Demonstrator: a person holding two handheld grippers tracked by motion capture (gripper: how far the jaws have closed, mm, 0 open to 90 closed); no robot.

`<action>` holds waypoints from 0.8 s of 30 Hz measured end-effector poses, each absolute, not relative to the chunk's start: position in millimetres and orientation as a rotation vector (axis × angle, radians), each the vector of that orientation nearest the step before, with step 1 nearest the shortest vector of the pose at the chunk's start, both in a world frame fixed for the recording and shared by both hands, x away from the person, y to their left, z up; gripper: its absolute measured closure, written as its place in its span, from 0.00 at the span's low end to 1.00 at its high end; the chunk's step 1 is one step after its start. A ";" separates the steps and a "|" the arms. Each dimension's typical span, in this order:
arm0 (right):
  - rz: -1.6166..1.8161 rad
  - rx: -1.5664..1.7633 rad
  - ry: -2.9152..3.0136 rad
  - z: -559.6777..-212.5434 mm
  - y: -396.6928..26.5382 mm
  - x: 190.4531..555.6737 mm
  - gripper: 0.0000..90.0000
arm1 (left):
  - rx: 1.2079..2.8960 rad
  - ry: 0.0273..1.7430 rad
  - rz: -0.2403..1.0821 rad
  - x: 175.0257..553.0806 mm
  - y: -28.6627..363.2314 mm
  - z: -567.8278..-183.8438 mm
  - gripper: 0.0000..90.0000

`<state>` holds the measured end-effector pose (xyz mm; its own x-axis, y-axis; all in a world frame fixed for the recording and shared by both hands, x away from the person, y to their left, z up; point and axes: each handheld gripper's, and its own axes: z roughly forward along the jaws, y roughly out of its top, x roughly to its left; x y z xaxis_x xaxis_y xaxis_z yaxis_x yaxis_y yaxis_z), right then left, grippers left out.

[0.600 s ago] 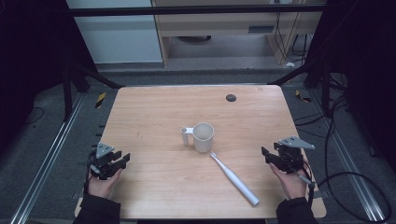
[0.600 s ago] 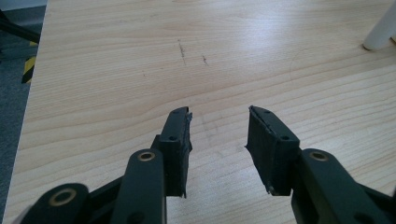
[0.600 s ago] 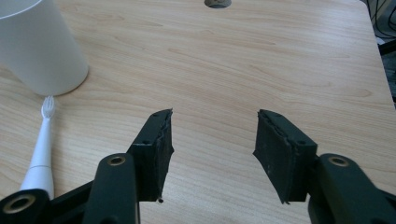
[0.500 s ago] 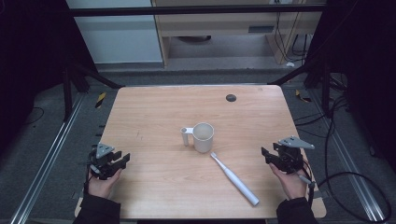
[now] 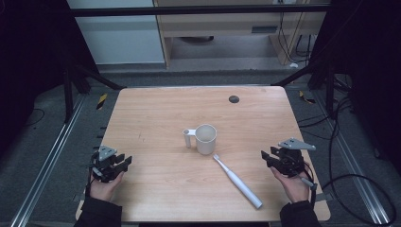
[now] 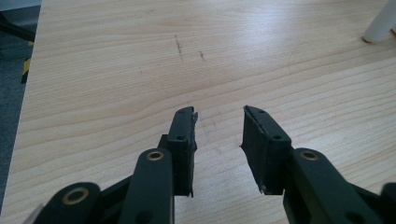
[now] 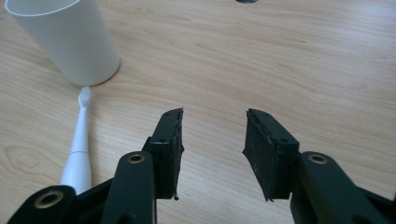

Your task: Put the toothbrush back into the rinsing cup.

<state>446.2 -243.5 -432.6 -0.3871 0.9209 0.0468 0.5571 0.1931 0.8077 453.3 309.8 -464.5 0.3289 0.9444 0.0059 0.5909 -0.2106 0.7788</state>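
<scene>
Nothing moved since earlier, both tongs open and empty, toothbrush [image 5: 235, 178] between them, nearer right tongs [image 5: 274, 159], left tongs [image 5: 120, 163] well apart, cup [image 5: 205, 139] touching its bristles.

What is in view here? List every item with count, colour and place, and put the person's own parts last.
Table: one, light wood, centre of the high view.
Cup: one, white with a side handle, upright, mid-table.
Toothbrush: one, white, lying flat, bristle end close to the cup's base, handle end pointing towards the near edge.
Dark round spot: one, black, far side of the table.
Left gripper: one, black, near left edge, jaws open and empty.
Right gripper: one, black, near right edge, jaws open and empty.
Hands: two, one behind each gripper, dark sleeves.
</scene>
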 end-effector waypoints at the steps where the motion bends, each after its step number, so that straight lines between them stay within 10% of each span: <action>1: 1.064 1.363 2.030 -432.9 -242.7 446.4 0.64 | 1.911 1.349 0.653 453.2 309.7 -464.4 0.71; 24: 1.120 1.292 2.166 -431.8 -214.1 441.0 0.81 | 1.935 1.337 0.648 453.1 306.0 -465.2 0.74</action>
<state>441.0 -214.1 -431.8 -0.5056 0.8596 0.0740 0.5573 0.2599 0.7886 453.1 306.0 -465.2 0.3456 0.9382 0.0181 0.5953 -0.2341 0.7686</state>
